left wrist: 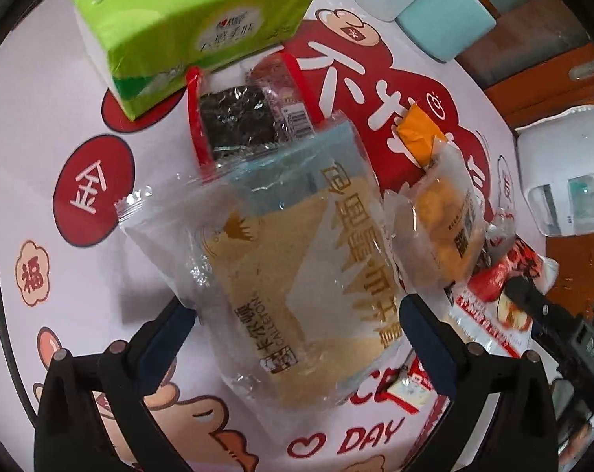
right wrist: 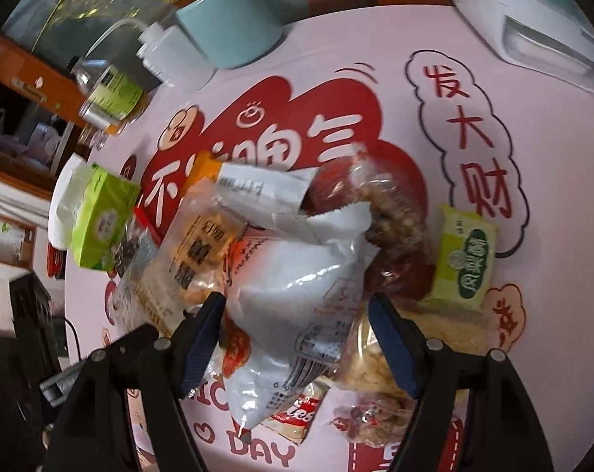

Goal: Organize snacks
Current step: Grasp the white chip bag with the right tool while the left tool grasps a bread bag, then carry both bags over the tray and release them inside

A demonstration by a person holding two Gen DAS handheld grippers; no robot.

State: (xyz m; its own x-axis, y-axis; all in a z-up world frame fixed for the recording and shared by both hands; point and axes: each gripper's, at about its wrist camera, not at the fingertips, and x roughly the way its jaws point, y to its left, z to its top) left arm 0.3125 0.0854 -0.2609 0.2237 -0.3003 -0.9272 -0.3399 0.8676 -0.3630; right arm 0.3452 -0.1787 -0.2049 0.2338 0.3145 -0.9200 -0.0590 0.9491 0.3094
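Observation:
My left gripper is open, its fingers on either side of a large clear bread packet with gold print lying on the table. Beyond it lie a dark seaweed-like packet with red edges and a small orange snack packet. My right gripper is open around a white crumpled snack bag on top of a pile. The pile includes a nut bar packet, an orange packet and a green pastry packet to the right.
A green tissue pack lies at the far left of the table. A teal cup, a white squeeze bottle and a clear bottle stand at the far edge. A white appliance sits to the right.

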